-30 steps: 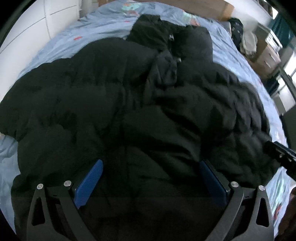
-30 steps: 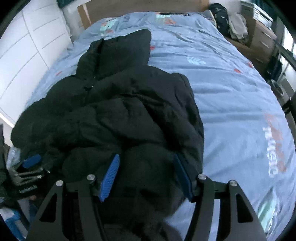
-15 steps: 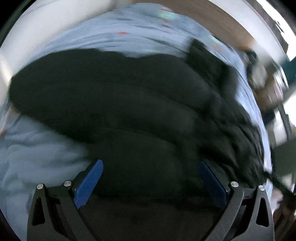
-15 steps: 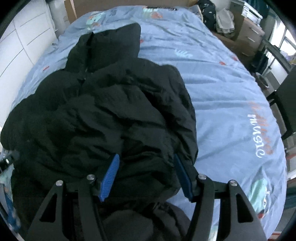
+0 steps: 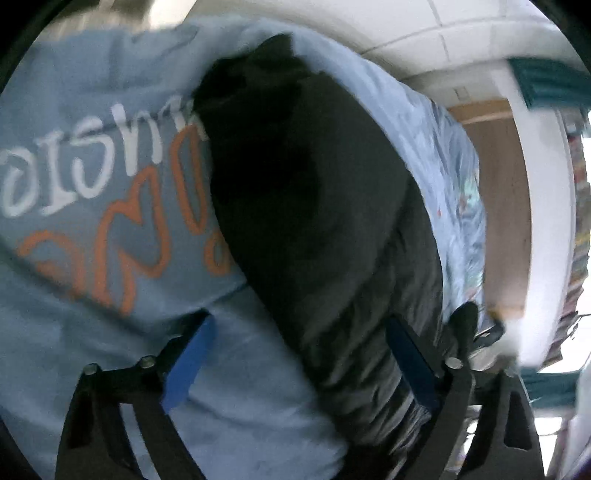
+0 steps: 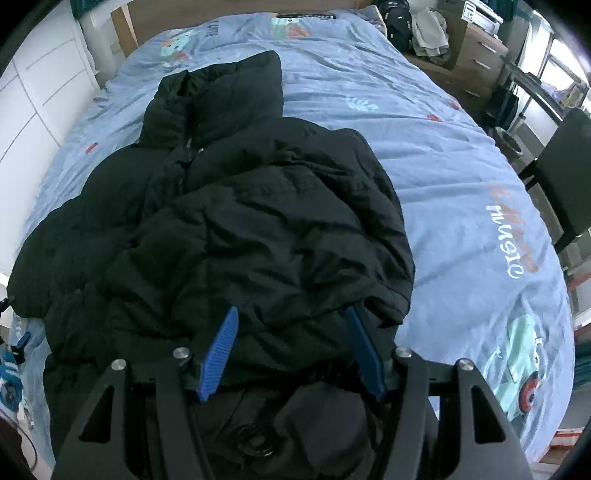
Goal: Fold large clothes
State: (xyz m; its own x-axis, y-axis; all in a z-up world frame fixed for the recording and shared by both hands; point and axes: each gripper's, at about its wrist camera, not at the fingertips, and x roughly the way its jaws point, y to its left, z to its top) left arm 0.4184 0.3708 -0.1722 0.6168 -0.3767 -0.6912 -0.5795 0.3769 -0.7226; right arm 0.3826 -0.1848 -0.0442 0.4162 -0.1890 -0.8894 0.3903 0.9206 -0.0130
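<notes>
A black puffer jacket (image 6: 236, 221) lies bunched on the blue printed bed cover (image 6: 461, 177), its hood toward the headboard. My right gripper (image 6: 293, 347) sits at the jacket's near hem, shut on a thick fold of fabric that fills the gap between its blue pads (image 6: 221, 350). The left wrist view is blurred and rolled. There the jacket's edge (image 5: 314, 206) runs down between the fingers of my left gripper (image 5: 299, 365), close to the right pad (image 5: 410, 363). Bare cover (image 5: 110, 206) with white and orange lettering lies by the left pad. The left jaws are closing and the pads do not press the fabric.
White wardrobe doors (image 6: 33, 99) line the bed's left side. A wooden headboard (image 6: 221, 9) stands at the far end. A wooden dresser (image 6: 476, 51) with bags and clothes (image 6: 428, 29) is at the far right. A black chair (image 6: 565, 166) stands by the bed's right edge.
The left view swung and rolled from above the jacket's middle to its edge beside the printed lettering, and its jaws narrowed a little. The right gripper shifted slightly, still holding the fold.
</notes>
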